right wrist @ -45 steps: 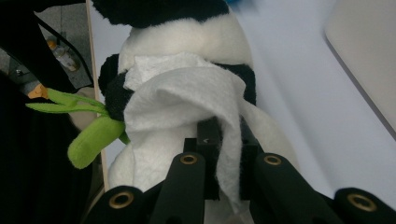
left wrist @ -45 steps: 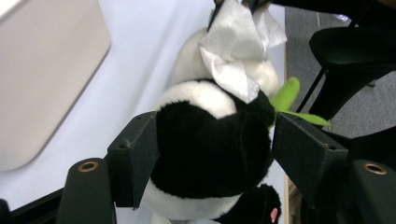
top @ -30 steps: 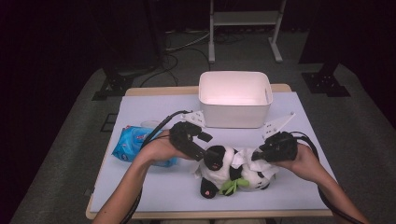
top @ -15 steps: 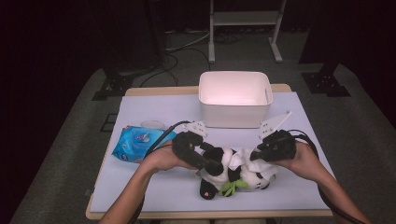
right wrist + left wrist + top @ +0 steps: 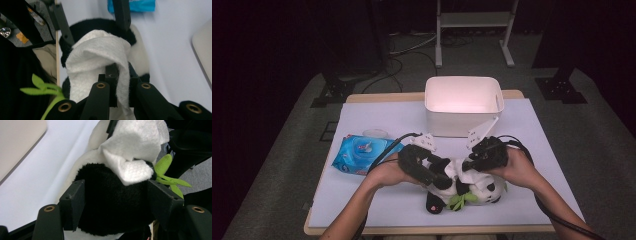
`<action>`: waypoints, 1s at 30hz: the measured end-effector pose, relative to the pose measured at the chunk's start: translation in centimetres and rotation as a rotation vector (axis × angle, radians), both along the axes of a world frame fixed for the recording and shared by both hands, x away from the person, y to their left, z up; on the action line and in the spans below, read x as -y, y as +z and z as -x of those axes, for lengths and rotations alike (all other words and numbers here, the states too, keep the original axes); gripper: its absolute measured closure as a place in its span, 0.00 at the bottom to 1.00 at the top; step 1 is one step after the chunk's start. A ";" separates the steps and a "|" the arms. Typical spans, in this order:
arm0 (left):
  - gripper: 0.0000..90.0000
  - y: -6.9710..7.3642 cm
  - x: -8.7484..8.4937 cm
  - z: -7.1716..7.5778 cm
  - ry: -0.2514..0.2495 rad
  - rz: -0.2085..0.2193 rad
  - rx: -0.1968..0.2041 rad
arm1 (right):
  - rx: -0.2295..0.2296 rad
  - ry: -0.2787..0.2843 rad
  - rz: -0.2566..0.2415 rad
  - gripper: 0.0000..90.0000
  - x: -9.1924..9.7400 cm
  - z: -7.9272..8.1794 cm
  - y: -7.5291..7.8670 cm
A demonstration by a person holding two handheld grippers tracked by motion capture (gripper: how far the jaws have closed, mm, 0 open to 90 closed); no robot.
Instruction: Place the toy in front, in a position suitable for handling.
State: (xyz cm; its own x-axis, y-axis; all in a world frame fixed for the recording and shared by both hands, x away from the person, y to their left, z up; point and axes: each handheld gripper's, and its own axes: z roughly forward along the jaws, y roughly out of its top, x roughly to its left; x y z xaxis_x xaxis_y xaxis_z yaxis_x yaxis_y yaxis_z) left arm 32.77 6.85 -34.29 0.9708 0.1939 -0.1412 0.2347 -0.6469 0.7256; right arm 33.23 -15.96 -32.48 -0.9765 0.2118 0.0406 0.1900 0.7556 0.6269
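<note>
A black-and-white panda plush with a green leaf lies on the white table cover near the front. My left gripper has its jaws pressed on either side of the panda's black furry part, so it is shut on the toy. My right gripper is shut on a white wipe, which drapes over the panda's fur. In the high view the left gripper and right gripper meet over the toy from opposite sides.
A white bin stands behind the grippers at mid table. A blue pack of wipes lies to the left, with a small white lid behind it. The table's front edge is just below the panda.
My right gripper has moved left with the wipe, onto the panda. The left hand has stayed about where it was, still on the toy.
</note>
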 end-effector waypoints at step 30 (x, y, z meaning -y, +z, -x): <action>0.37 0.1 0.0 0.4 -0.007 0.003 -0.004 | -0.010 -0.140 -0.025 0.94 7.9 0.9 0.3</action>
State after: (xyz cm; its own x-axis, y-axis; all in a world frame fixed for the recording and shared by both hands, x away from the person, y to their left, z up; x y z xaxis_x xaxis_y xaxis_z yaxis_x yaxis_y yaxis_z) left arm 32.37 6.88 -34.17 0.9716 0.1865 -0.1456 0.2330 -0.6463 0.7267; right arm 32.33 -23.90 -32.23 -0.9369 0.3450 0.0573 0.2991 0.7055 0.6425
